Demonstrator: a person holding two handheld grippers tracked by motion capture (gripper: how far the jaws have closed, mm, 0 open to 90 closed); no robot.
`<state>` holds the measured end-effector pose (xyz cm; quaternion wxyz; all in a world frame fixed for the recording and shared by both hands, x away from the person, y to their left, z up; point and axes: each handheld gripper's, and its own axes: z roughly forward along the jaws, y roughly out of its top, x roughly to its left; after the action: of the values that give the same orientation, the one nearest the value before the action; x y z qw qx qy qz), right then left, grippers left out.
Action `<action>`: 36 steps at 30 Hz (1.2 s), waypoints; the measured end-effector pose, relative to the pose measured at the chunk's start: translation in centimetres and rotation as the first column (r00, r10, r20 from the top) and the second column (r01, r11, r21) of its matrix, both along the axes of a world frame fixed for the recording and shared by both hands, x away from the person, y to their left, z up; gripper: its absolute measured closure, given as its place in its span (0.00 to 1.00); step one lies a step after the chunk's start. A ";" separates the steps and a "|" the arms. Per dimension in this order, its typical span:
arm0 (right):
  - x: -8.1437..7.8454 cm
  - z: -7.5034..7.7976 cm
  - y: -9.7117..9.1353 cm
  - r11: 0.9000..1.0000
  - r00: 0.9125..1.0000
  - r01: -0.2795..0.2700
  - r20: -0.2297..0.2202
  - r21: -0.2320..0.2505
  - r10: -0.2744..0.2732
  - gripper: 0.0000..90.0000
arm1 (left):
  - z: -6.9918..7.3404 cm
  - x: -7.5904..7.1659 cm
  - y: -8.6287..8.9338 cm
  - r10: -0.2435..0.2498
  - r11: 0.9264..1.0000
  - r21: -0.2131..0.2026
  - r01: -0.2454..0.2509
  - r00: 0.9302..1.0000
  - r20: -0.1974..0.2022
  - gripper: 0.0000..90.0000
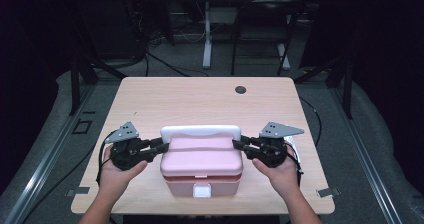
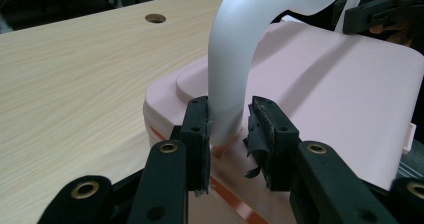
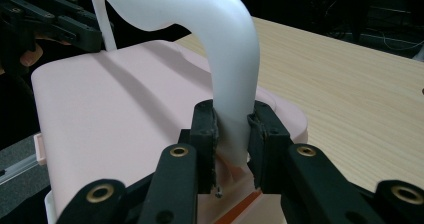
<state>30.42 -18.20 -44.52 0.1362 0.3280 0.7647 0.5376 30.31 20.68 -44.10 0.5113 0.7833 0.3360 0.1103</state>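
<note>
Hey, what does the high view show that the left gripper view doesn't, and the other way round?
High view: the person's left forearm and right forearm, plus the white front latch. Left gripper view: a frayed pad standing just off the white handle, and an orange seam under the lid. Both: the pink box, that handle, and the table's round hole.

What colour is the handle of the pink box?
White; the handle shows best in the right gripper view.

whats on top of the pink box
A white handle arches over the lid of the pink box, standing upright. The left gripper and right gripper straddle its two legs. The closed lid hides whatever is inside.
</note>
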 end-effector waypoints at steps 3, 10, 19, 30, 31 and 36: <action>0.0 0.1 0.0 1.000 1.000 0.001 0.001 0.003 -0.001 0.83 | 0.2 -0.2 0.3 0.001 1.000 -0.001 -0.001 1.000 0.001 0.78; 0.2 0.3 -0.1 1.000 1.000 0.000 -0.003 0.011 0.000 0.83 | 0.2 -0.8 1.2 0.006 1.000 -0.001 -0.006 1.000 -0.005 0.81; 0.3 0.7 -0.2 1.000 1.000 0.006 -0.003 0.020 -0.006 0.83 | -0.8 -1.6 2.1 0.024 1.000 0.004 -0.024 1.000 -0.006 0.90; 0.6 1.0 -0.2 0.999 1.000 0.013 -0.016 0.034 -0.012 0.83 | -1.9 -2.4 2.5 0.023 1.000 -0.007 -0.023 1.000 -0.019 1.00; 0.6 1.1 -0.2 0.999 1.000 0.013 -0.017 0.034 -0.013 0.83 | -2.0 -2.4 2.5 0.023 1.000 -0.006 -0.024 0.999 -0.021 1.00; 0.7 1.2 -0.2 0.999 1.000 0.012 -0.016 0.032 -0.012 0.83 | -2.4 -2.7 2.6 0.020 1.000 0.006 -0.020 0.999 -0.031 1.00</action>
<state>31.14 -18.36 -43.35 0.1283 0.3388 0.7552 0.5463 27.58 23.24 -46.52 0.5026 0.7830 0.3513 0.1043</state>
